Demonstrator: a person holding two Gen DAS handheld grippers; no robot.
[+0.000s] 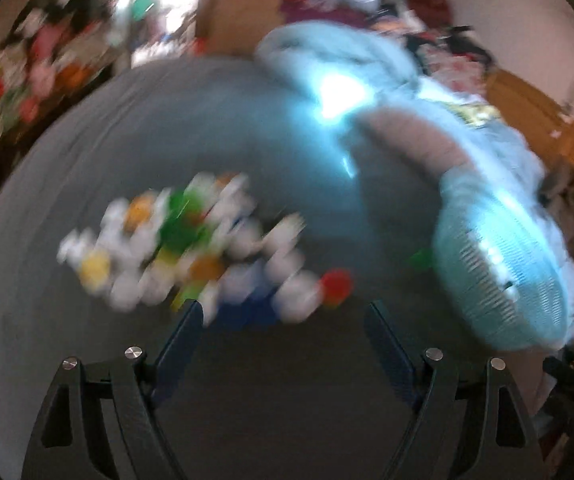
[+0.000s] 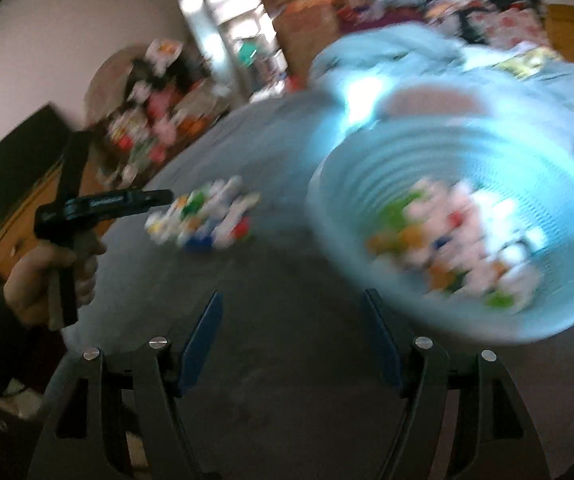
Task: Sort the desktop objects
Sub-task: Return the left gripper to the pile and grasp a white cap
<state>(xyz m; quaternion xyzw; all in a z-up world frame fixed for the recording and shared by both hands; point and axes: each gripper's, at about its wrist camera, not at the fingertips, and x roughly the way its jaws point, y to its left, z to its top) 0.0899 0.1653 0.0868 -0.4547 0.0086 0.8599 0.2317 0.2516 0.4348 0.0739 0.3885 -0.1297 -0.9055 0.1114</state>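
Left fingers: the left gripper (image 1: 283, 312) had its blue-padded fingers (image 1: 179, 344) spread wide with nothing between them, over bare grey surface.
Right fingers: the right gripper (image 2: 291, 300) was likewise released, its fingers (image 2: 203, 340) apart and empty.
Left hand: in the right wrist view a hand (image 2: 51, 280) in a dark sleeve gripped the handle of the left gripper, whose tips pointed toward the pile.
Pile: a loose heap of small white pieces with coloured caps (image 1: 191, 248), green, orange, yellow, red and blue, lay on the surface just ahead of the left fingers; too blurred to tell what they were.
Basket: a pale blue mesh basket (image 2: 359, 184) stood to the right of the pile, near the right fingers, tilted toward that camera and already holding more of the same pieces (image 2: 455, 240).
Surface: a plain grey bench top (image 1: 87, 152), smooth and bare around the pile and the basket.
Behind the basket: a heap of light blue cloth (image 1: 335, 52) lay on the far side of the bench.
Room: a white wall (image 2: 47, 40), a bright doorway (image 2: 227, 20), wooden furniture (image 1: 527, 100), and a cluttered stack of colourful packages (image 2: 151, 120) at the far left edge; all heavily blurred.
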